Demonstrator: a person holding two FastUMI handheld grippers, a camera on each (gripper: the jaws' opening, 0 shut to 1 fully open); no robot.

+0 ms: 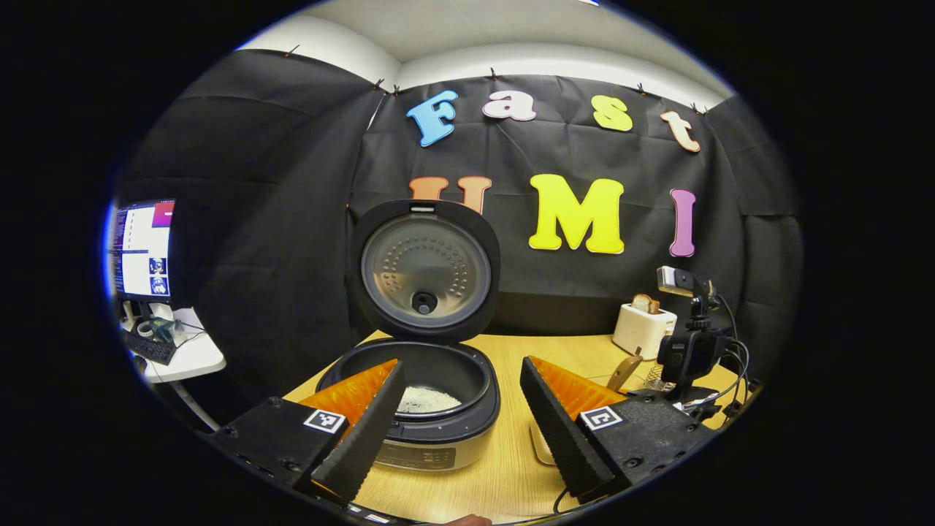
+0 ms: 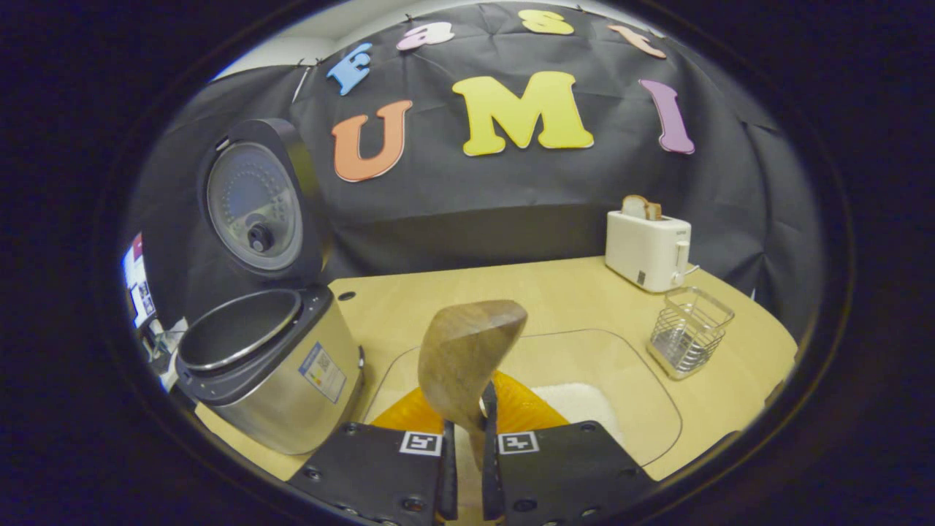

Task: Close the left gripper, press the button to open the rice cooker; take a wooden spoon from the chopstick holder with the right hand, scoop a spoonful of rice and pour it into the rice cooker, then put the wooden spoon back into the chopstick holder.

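The rice cooker [image 1: 438, 431] stands with its lid [image 1: 426, 270] raised, and white rice [image 1: 427, 399] lies in its pot. My left gripper [image 1: 462, 365] is open in front of it, its fingers wide apart on either side of the pot. My right gripper [image 2: 469, 416] is shut on the wooden spoon [image 2: 467, 351], whose bowl points up and forward above a clear tray [image 2: 657, 394] of rice [image 2: 577, 405]. Whether the spoon carries rice is hidden. The wire chopstick holder [image 2: 690, 332] stands to the right. The cooker [image 2: 270, 365] sits to the left of the spoon.
A white toaster [image 2: 646, 248] with a slice of bread stands at the back right of the wooden table [image 2: 555, 292]. The right gripper [image 1: 690, 351] with its cables shows at the table's right end. A monitor [image 1: 142, 248] and side desk stand left of the booth.
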